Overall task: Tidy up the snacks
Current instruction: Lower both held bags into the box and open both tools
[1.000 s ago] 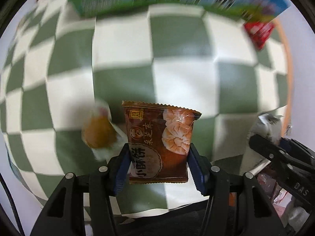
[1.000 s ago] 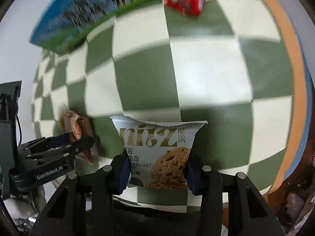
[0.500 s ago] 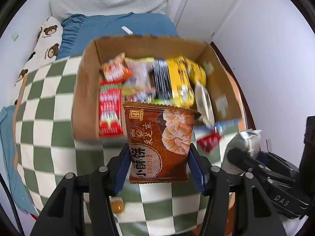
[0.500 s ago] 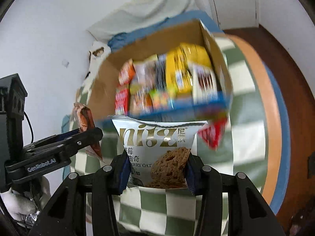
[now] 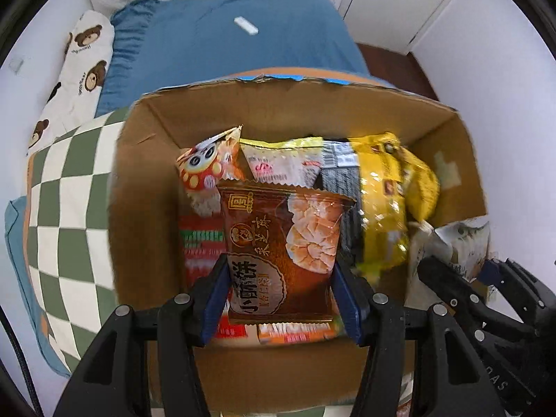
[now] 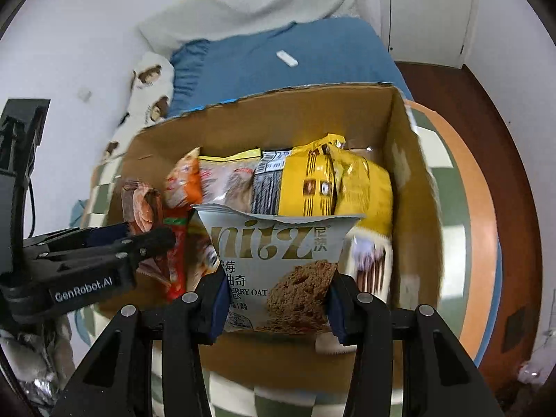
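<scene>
Between the blue-padded fingers of the left gripper [image 5: 282, 299], at the near edge of the left wrist view, a brown glossy pastry packet with gold lettering [image 5: 283, 253] stands upright, pinched at both lower sides and hanging over the open cardboard box [image 5: 146, 208]. Just to its right, the right gripper [image 5: 448, 271] shows from the side, its black arms clamped on a crumpled silver-white packet. Seen from the right wrist, that right gripper [image 6: 276, 299] presses its pads on the lower sides of a silver-white oat cookie packet with gold letters [image 6: 278, 260], also upright above the box's near wall. At the left of that view the left gripper [image 6: 153, 239] reaches in sideways with the brown packet nipped in its tip.

Below and beyond both held packets, the box is packed with snacks: a red and green striped pack [image 5: 201, 243] lying low on the left, an orange and white bag with cartoon eyes [image 5: 210, 170] leaning behind it, a pale bag with a yellow top edge [image 5: 281, 160], a dark grey barcoded pack [image 5: 338, 170] and a large crumpled yellow bag [image 5: 389, 194] on the right. The box sits on a green and white checked cloth [image 5: 59, 208]. Farther off lie a blue bedspread [image 5: 226, 45] carrying a small white object [image 5: 246, 26], a cream pillow printed with brown bears [image 5: 74, 66], then white walls and a white door [image 6: 431, 10]
</scene>
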The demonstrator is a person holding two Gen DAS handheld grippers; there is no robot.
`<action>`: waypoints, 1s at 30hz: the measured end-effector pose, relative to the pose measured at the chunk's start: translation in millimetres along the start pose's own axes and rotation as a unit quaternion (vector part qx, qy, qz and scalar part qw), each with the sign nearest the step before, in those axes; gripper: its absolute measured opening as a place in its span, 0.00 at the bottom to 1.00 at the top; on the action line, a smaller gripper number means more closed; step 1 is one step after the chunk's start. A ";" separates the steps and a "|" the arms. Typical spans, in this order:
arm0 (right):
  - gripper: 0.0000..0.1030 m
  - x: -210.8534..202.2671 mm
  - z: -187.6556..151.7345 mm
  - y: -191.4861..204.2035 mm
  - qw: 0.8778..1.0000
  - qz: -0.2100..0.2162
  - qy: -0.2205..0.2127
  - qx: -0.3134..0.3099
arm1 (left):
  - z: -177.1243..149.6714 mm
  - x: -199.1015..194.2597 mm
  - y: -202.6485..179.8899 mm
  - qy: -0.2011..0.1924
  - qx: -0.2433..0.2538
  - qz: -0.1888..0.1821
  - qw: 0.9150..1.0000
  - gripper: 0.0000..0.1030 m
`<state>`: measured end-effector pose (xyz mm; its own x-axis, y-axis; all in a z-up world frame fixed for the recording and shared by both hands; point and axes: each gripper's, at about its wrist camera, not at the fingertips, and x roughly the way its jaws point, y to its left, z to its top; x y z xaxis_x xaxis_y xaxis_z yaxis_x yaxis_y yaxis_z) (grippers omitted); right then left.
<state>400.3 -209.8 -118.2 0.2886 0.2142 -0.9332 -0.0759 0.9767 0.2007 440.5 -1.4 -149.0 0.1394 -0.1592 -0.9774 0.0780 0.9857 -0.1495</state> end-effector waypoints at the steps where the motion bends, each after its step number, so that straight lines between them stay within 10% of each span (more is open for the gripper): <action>1: 0.48 8.7 9.4 1.1 1.000 -0.006 0.006 -0.003 | 6.3 7.1 1.0 0.008 -0.002 -0.002 1.000 0.52; 7: 0.68 46.9 37.9 4.6 0.998 -0.036 0.057 -0.013 | 26.6 35.5 12.2 0.045 -0.028 -0.007 0.999 0.53; 12: 0.95 50.4 42.1 -9.2 0.997 -0.050 0.054 0.008 | 29.1 37.6 22.0 0.040 -0.032 -0.009 0.999 0.88; 30: 0.95 17.0 5.5 0.4 0.998 -0.059 0.026 -0.010 | -10.8 -22.1 21.4 -0.044 -0.017 0.019 0.999 0.89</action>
<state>410.5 -205.7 -132.4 0.2476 0.0962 -0.9641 -0.0642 0.9945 0.0827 428.5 23.8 -132.2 0.2285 -0.1240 -0.9656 0.0374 0.9922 -0.1185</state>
